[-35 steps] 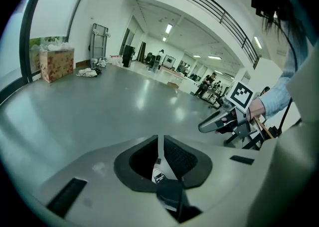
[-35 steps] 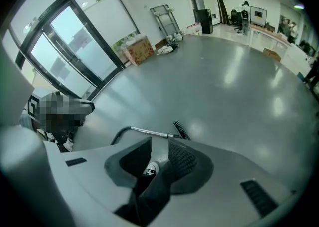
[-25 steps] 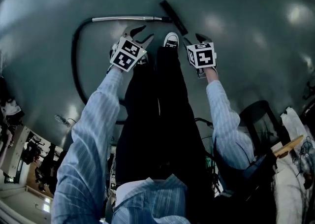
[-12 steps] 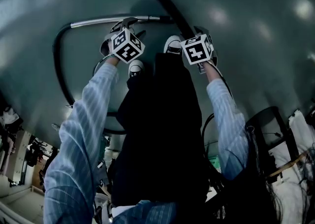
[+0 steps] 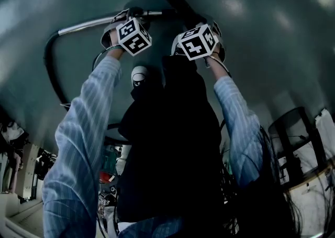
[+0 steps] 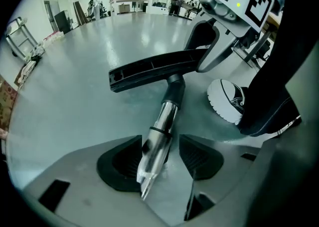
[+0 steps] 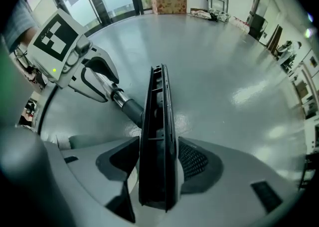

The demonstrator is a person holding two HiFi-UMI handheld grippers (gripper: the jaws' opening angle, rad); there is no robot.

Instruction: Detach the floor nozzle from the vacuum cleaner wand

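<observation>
Left gripper (image 6: 159, 157): jaws wide and just been opening. The chrome wand (image 6: 162, 123) lies between them, closer to the 9 o'clock pad. There is a clear gap at the 3 o'clock pad and no pad presses on the wand. From the jaws the wand runs toward 12 o'clock into a dark collar, which joins the floor nozzle (image 6: 149, 71) at mid-length. The nozzle lies crosswise on the grey floor (image 6: 75, 96), from 10 to 1 o'clock. A white shoe (image 6: 227, 101) rests on the floor at 3 o'clock, just beside the wand.

Right gripper (image 7: 158, 163): jaws wide, also just been opening. The nozzle's near end stands lengthwise between them, running from 6 to 12 o'clock. It is close to both pads, and no grip is evident. The collar meets the nozzle at 10 o'clock, with the left gripper beyond it astride the wand.

Head view: both grippers are at 12 o'clock, side by side and near each other. A dark hose (image 5: 49, 69) curves away from the wand's far end toward 9 o'clock.

Nozzle and wand are joined.
</observation>
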